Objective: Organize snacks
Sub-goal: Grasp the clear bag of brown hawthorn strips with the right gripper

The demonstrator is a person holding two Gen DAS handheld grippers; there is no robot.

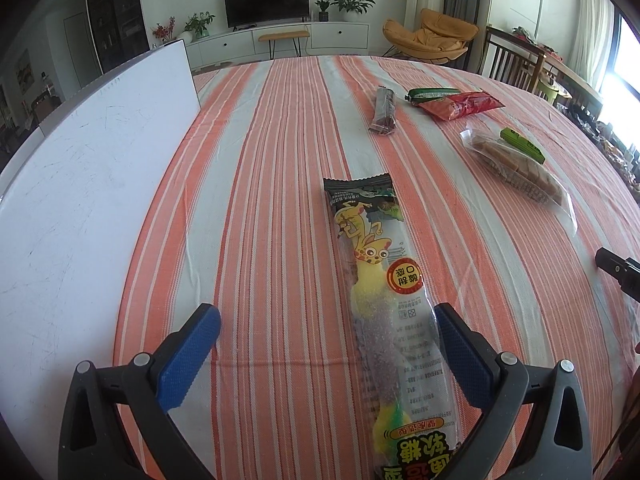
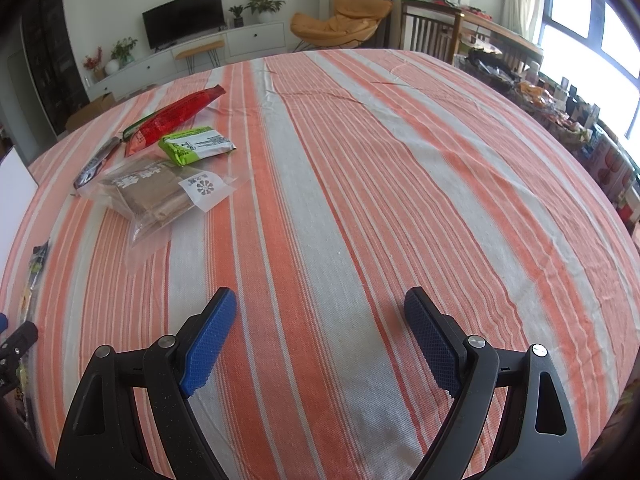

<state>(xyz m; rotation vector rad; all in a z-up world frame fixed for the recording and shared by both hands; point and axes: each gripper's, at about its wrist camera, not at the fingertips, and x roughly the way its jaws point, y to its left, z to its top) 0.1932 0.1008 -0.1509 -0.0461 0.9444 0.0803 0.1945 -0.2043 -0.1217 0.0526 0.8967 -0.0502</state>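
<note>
— On the worktop (image 1: 280,128), under the orange-and-grey striped cloth, what lies nearest the left gripper (image 1: 328,320)?

— 1 long gummy-candy packet (image 1: 384,280) with a yellow cartoon lizard. It runs from 12 o'clock down to 6 o'clock in the left wrist view, its lower half between the 2 blue pads. The jaws are spread wide; the packet lies just beside the right-hand pad, well apart from the left-hand one. Whether it touches that pad I cannot tell.

— So nothing is pinched?

— Nothing. The packet lies flat on the cloth.

— And the right gripper (image 2: 320,304)?

— Also spread wide, with only bare cloth between its fingers.

— Where are the other snacks?

— In the right wrist view they cluster at 10 o'clock: a clear bag of brown cakes (image 2: 160,196) nearest, a green packet (image 2: 196,145) just beyond it, a red packet (image 2: 176,118) farther still with a slim green stick (image 2: 134,127) along its left edge, and a dark narrow packet (image 2: 96,164) to the left of the group.

— Anything else on the worktop?

— A white board (image 1: 80,200) at 9 o'clock in the left view, at the cloth's edge.

— And beyond?

— A television (image 1: 266,2) on a low white cabinet (image 1: 280,38) at 12 o'clock, an orange chair (image 1: 430,36) at 1 o'clock.
</note>
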